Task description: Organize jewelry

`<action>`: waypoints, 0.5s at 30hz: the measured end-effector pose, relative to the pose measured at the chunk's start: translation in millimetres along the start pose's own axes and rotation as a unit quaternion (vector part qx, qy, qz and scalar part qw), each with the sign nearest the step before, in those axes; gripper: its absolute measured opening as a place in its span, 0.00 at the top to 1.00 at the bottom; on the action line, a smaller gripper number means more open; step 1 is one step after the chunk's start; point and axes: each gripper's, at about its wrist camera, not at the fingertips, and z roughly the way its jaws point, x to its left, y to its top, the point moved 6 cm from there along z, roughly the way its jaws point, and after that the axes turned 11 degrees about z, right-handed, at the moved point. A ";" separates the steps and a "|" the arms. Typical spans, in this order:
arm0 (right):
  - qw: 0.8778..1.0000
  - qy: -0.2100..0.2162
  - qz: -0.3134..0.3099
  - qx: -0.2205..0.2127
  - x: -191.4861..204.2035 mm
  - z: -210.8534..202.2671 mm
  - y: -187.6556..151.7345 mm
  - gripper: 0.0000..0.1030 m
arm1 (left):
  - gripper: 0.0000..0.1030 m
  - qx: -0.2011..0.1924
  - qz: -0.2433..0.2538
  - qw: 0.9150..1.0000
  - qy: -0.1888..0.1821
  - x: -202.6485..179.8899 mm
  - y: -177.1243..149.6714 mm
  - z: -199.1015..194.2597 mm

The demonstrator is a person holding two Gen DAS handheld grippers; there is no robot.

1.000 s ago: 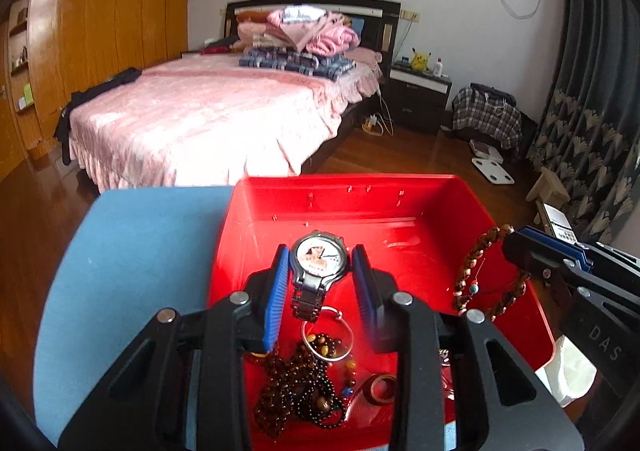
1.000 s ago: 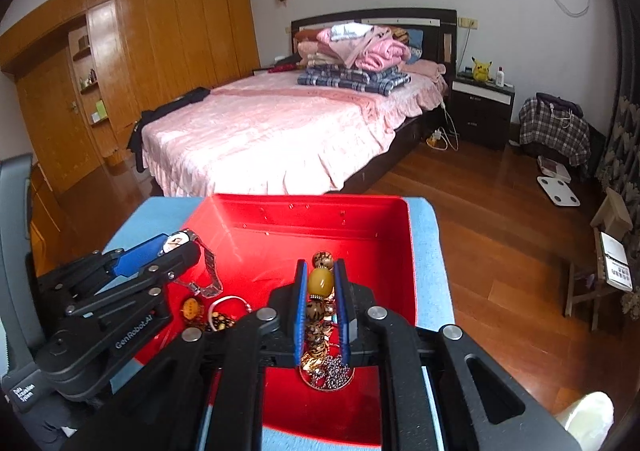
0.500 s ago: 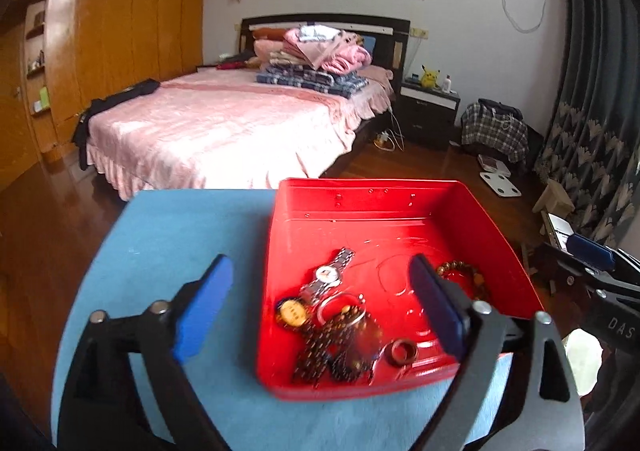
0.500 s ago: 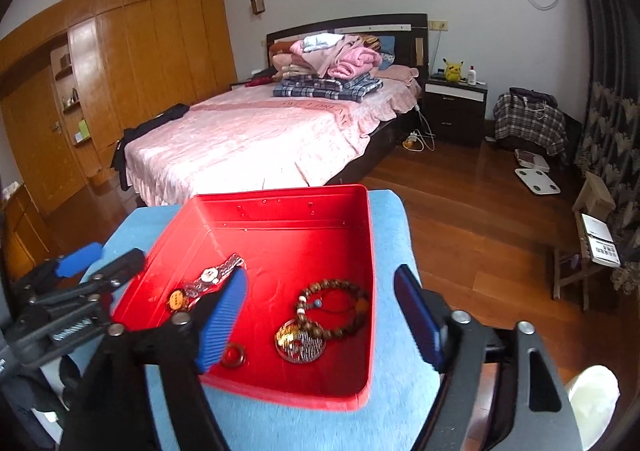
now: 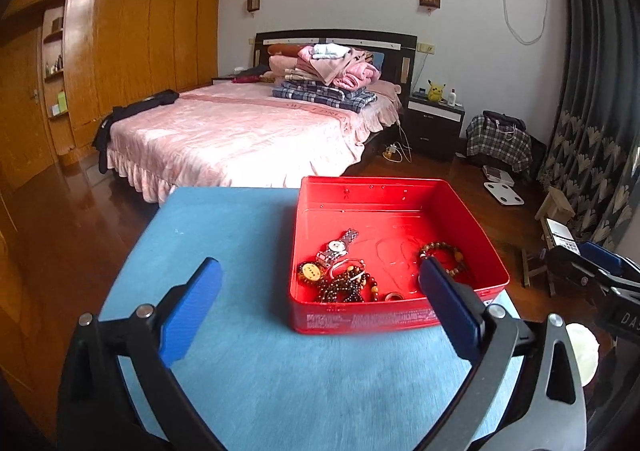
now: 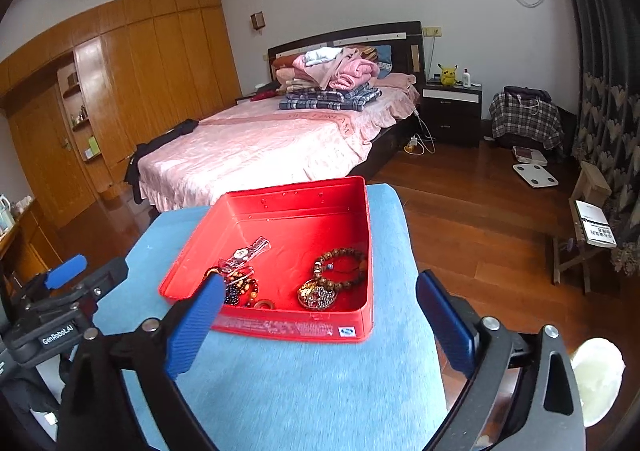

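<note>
Obs: your red tray (image 5: pixel 394 321) sits on the blue tabletop (image 5: pixel 240 235), at 1 o'clock of your left gripper (image 5: pixel 320 307) and 11 o'clock of your right gripper (image 6: pixel 316 315). Both are spread wide and empty, about equally near.

Count in tray:
- one watch (image 5: pixel 337 247), long axis 7-to-1
- one loose bead bracelet (image 6: pixel 340 265)
- one dark bead tangle (image 5: pixel 346 285); strands uncountable
- one small ring (image 5: pixel 394 295)
</note>
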 end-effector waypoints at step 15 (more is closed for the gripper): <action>0.999 0.004 -0.026 -0.022 14.7 -44.6 -3.1 0.06 | 0.05 -0.039 0.013 0.999 0.008 -1.9 12.4 -55.0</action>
